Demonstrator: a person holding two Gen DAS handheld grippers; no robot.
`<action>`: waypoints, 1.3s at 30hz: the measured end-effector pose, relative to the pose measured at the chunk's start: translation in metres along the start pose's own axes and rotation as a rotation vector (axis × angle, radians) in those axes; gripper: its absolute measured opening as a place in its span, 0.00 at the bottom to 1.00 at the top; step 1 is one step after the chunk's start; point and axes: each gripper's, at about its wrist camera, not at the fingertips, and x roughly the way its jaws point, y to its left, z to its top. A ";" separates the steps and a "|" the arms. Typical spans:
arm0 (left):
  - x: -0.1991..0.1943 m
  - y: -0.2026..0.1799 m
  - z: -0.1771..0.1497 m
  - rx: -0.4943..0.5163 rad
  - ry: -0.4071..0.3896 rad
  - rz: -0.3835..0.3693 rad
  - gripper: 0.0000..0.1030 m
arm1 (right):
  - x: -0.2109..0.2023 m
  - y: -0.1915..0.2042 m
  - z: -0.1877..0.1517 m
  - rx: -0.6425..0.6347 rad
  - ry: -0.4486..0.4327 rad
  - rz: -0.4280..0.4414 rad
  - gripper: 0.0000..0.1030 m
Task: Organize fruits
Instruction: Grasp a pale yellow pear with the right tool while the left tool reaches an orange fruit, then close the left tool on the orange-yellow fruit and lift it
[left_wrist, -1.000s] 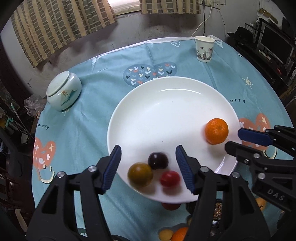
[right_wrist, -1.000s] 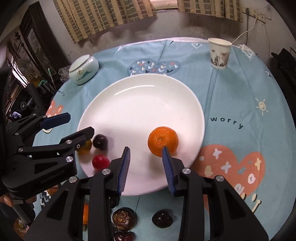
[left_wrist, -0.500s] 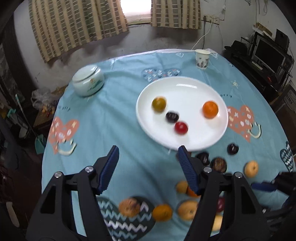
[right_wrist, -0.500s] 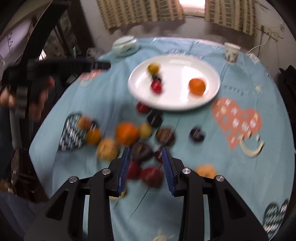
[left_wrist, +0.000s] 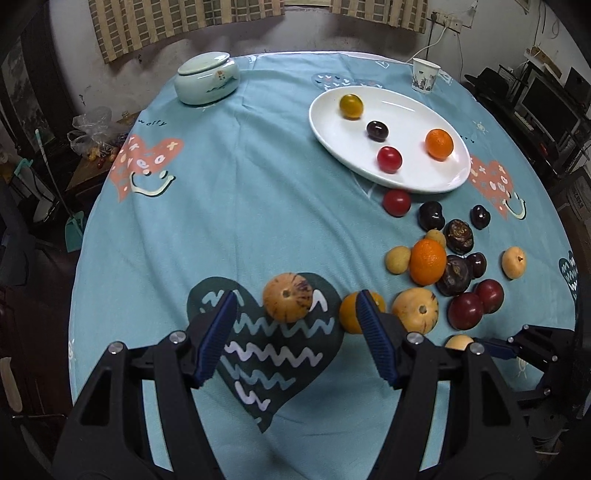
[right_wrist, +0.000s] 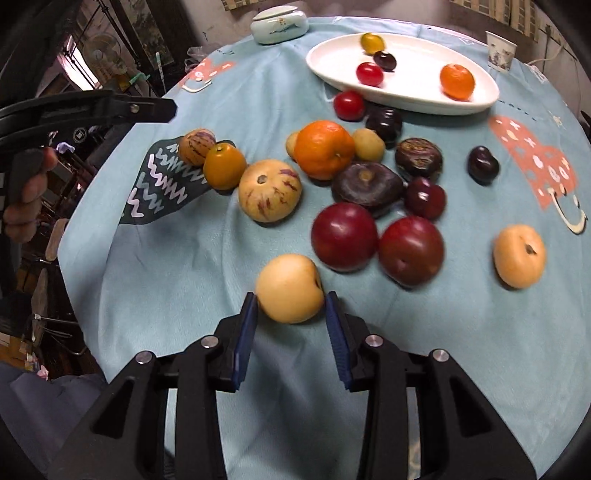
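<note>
— Both tongs pulled back from the white plate (left_wrist: 424, 181), right?
— Yes. Right tongs (right_wrist: 290, 314) are opening, pale yellow fruit (right_wrist: 290, 288) between, untouched. Left tongs (left_wrist: 295, 332) spread, empty; striped melon (left_wrist: 288, 301) at twelve o'clock, plate at one.

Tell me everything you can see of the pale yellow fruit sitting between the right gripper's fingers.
The pale yellow fruit is round, smooth and matte, cream to light yellow, with a small dark stem dimple on its upper right side. It rests on the blue tablecloth, nearest the table edge, apart from the two red plums behind it. The right gripper brackets it, jaws opening; contact with the pads is unclear.
</note>
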 end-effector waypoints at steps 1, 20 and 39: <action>0.000 0.002 -0.001 0.002 0.003 -0.001 0.66 | 0.002 0.002 0.001 -0.008 -0.002 -0.007 0.43; 0.052 -0.041 -0.012 0.217 0.081 -0.095 0.67 | -0.009 -0.019 -0.001 0.083 -0.015 0.059 0.36; 0.064 -0.050 -0.018 0.419 0.135 -0.185 0.51 | -0.018 -0.023 -0.008 0.128 -0.024 0.054 0.36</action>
